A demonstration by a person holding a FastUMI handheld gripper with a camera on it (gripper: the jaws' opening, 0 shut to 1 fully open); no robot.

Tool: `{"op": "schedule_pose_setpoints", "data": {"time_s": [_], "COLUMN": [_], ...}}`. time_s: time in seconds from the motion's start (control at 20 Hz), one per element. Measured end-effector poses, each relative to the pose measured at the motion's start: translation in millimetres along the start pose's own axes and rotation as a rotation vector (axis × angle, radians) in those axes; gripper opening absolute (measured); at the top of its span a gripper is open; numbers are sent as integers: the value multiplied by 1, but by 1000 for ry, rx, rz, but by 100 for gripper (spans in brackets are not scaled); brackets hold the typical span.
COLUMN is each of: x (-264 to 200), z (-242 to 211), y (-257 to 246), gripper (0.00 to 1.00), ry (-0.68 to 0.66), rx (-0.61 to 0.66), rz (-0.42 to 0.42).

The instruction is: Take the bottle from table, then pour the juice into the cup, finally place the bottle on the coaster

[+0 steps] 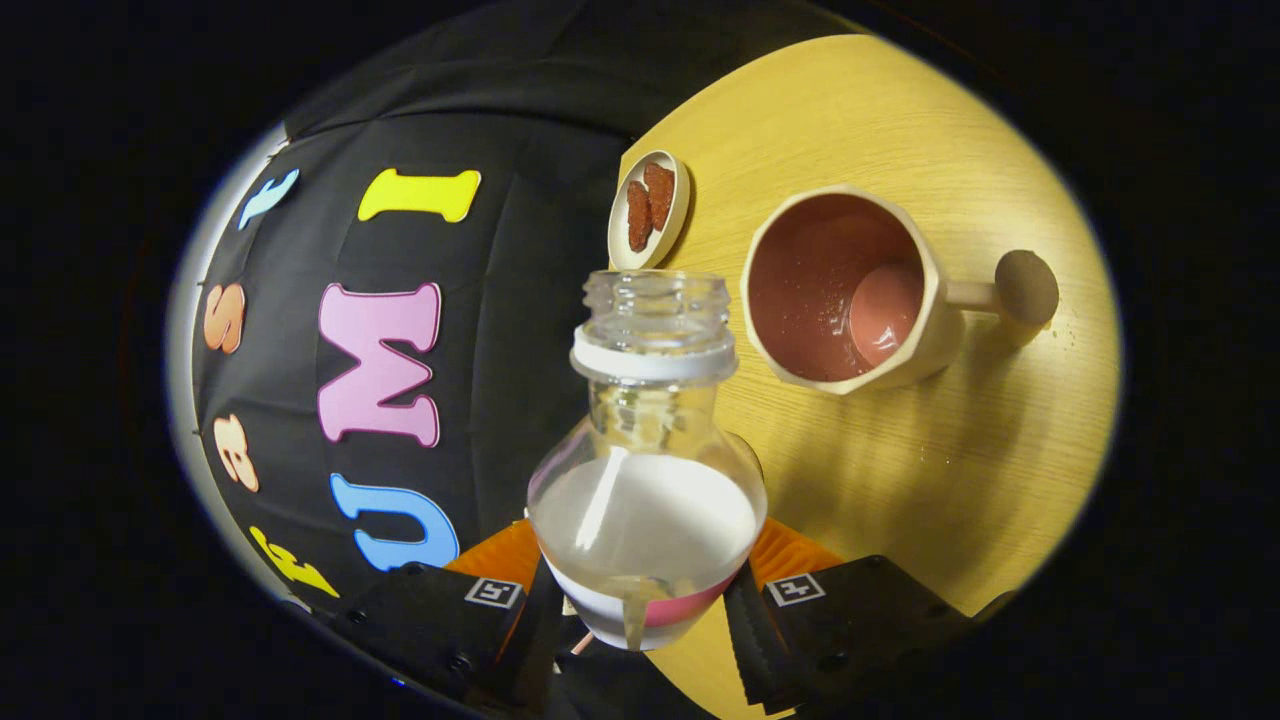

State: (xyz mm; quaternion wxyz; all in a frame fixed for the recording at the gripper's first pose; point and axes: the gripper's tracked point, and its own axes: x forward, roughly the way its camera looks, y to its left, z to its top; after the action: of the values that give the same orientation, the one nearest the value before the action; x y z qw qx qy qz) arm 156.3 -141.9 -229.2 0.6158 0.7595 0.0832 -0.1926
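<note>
My gripper (646,580) is shut on a clear, round-bellied bottle (647,470) held between its fingers. The bottle is uncapped, has a white neck ring and holds white liquid in its lower part. The whole view is rolled, so the wooden table (960,480) stands tilted. Beyond the bottle's mouth, a little to its right, sits a cream cup (850,290) with a pinkish inside and a knobbed handle. No liquid is leaving the bottle. A small round coaster (649,210) with reddish-brown patches lies past the bottle's mouth near the table's edge.
The table's edge runs just behind the coaster, with the black booth wall beyond it. Bare wood spreads around the cup and toward the fingers.
</note>
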Motion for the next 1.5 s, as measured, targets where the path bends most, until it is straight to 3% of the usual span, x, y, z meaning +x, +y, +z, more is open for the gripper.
{"op": "schedule_pose_setpoints", "data": {"time_s": [0.5,1.5], "x": [7,11], "z": [5,18], "y": [9,32], "gripper": [73,73], "ry": [17,24], "rx": [204,495], "rz": [1,11]}}
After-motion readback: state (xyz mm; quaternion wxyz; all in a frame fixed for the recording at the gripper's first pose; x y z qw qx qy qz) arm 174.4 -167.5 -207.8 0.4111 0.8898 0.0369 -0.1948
